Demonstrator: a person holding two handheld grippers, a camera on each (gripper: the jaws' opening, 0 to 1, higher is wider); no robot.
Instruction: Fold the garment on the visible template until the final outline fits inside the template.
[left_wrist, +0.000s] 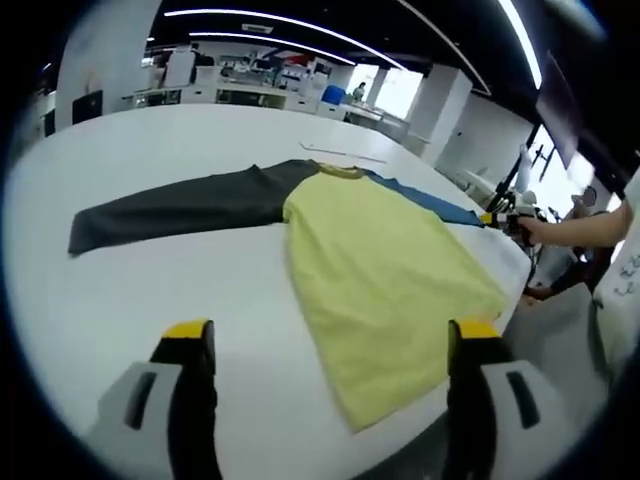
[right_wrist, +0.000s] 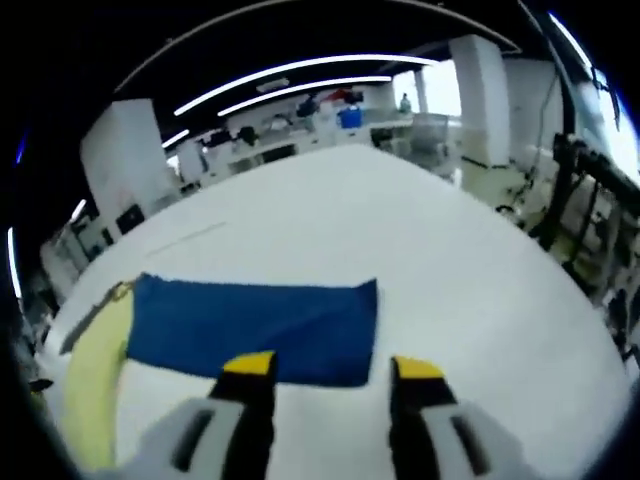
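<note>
A long-sleeved shirt lies flat on the white table (left_wrist: 200, 280). Its body (left_wrist: 385, 280) is yellow, one sleeve (left_wrist: 180, 205) is dark grey and the other sleeve (left_wrist: 430, 198) is blue. My left gripper (left_wrist: 330, 335) is open wide just short of the yellow hem, not touching it. In the right gripper view the blue sleeve (right_wrist: 260, 315) lies spread out, with the yellow body (right_wrist: 95, 385) at the left. My right gripper (right_wrist: 332, 368) is open at the sleeve's near edge by the cuff. Seen from the left, the right gripper (left_wrist: 503, 215) sits at the blue cuff.
A person's hand (left_wrist: 560, 230) holds the right gripper at the table's edge. A thin pale line (left_wrist: 340, 152) runs on the table beyond the collar, the same line (right_wrist: 190, 237) showing past the blue sleeve. Desks, shelves and pillars stand far behind.
</note>
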